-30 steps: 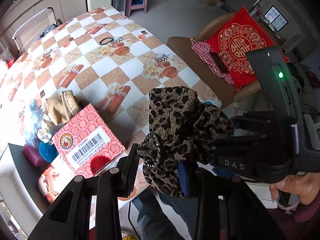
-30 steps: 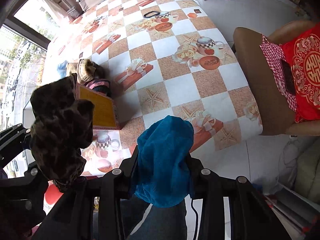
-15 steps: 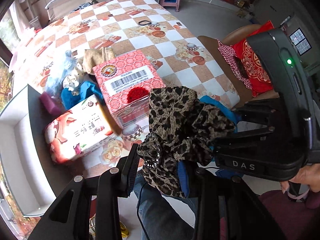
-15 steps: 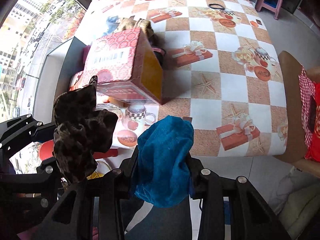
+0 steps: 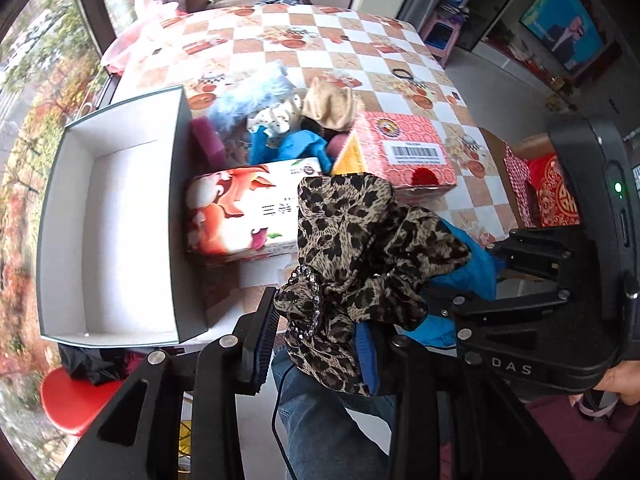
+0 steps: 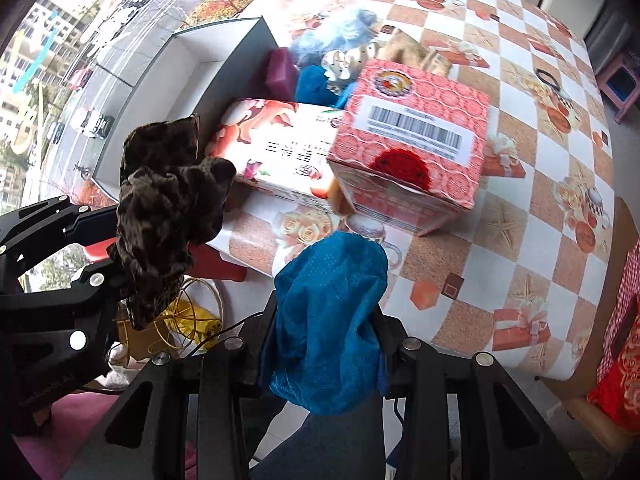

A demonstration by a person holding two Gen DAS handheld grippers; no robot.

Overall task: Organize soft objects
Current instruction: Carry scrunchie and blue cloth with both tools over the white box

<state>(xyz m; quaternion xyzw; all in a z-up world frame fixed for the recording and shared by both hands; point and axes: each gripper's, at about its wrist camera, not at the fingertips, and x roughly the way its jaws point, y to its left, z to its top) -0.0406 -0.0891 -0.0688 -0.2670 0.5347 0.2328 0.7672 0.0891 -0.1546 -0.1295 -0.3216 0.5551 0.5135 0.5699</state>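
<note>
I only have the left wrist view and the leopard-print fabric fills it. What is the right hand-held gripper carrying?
Observer: The right hand-held gripper is shut on a crumpled blue cloth.
Operator: Anything under my leopard piece?
Observer: In the right wrist view the leopard-print fabric scrunchie hangs off the table's edge, over yellow wire loops lower down.
Operator: Is the red patterned carton sitting flat?
Observer: No, the red patterned cardboard carton is tilted, a flap sticking out beneath it.

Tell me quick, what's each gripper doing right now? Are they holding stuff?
Left gripper: shut on the leopard-print cloth.
Right gripper: shut on the blue cloth.
</note>
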